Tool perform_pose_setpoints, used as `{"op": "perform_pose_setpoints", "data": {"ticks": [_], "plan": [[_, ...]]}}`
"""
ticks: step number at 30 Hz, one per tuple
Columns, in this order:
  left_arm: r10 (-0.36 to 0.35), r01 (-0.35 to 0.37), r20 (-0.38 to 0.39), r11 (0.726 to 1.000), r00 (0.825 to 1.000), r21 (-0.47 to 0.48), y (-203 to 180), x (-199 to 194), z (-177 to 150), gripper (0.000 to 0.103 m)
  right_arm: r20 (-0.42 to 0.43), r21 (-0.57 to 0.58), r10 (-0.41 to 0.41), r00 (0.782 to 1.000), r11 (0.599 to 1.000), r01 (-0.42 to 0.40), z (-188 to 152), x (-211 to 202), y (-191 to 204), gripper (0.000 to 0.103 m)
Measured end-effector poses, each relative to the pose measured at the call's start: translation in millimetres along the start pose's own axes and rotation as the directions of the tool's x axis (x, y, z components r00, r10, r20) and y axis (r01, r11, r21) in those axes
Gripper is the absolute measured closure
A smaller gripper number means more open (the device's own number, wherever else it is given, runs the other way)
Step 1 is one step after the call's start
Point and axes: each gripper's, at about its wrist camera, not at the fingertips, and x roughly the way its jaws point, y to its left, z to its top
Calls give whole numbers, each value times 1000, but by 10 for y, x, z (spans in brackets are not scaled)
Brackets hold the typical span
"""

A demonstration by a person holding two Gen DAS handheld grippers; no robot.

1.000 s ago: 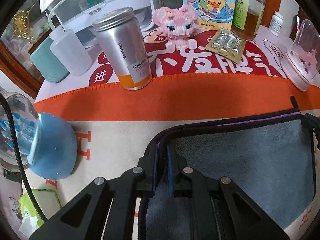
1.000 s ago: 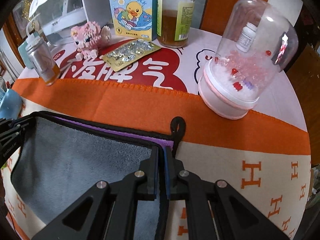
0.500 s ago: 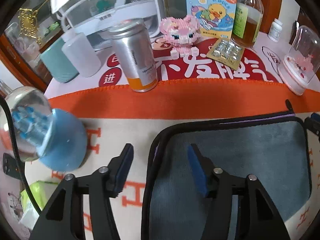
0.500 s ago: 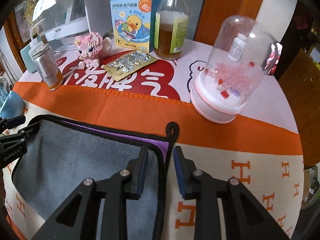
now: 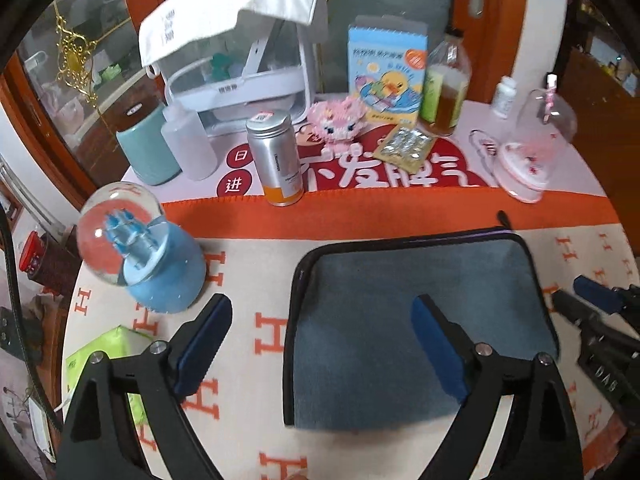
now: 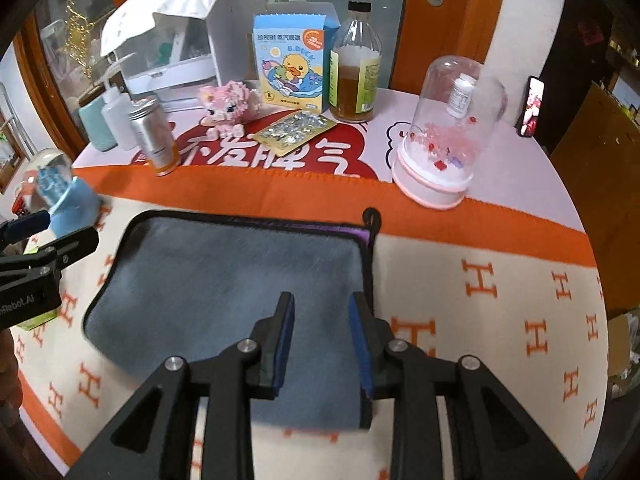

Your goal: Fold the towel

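Note:
A grey-blue towel (image 5: 400,280) with a black hem and a purple underside lies folded flat on the orange and cream tablecloth; it also shows in the right wrist view (image 6: 224,280). My left gripper (image 5: 320,340) is wide open and empty, raised above the towel's left edge. My right gripper (image 6: 322,336) is open and empty, above the towel's right edge near its hanging loop (image 6: 370,216). The right gripper also shows at the right of the left wrist view (image 5: 592,304).
A blue snow globe (image 5: 140,248) stands left of the towel, a metal can (image 5: 276,160) behind it, a pink-based glass dome (image 6: 444,140) at the back right. A bottle (image 6: 356,64), a duck box (image 6: 292,64), a pink block toy (image 6: 228,106) and a pill pack (image 6: 294,132) stand further back.
Both grippers were shut on the towel's far corners a second ago. They have let go, opened and pulled back and up. The towel lies still, folded.

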Motion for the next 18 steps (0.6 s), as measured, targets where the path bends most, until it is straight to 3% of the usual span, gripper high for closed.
{"op": "perform_pose_setpoints", "data": {"ticks": [3, 8, 18], "plan": [[-23, 23, 12, 1000, 1000, 10, 8, -222, -122, 12, 16, 22, 30, 999, 999, -31, -161, -227, 53, 64], [-56, 54, 39, 998, 998, 31, 43, -655, -404, 1, 36, 45, 42, 998, 998, -43, -442, -610, 145, 63], [-68, 64, 89, 997, 994, 48, 76, -1453, -1031, 1, 70, 87, 27, 997, 996, -33, -1070, -1299, 292, 59]]}}
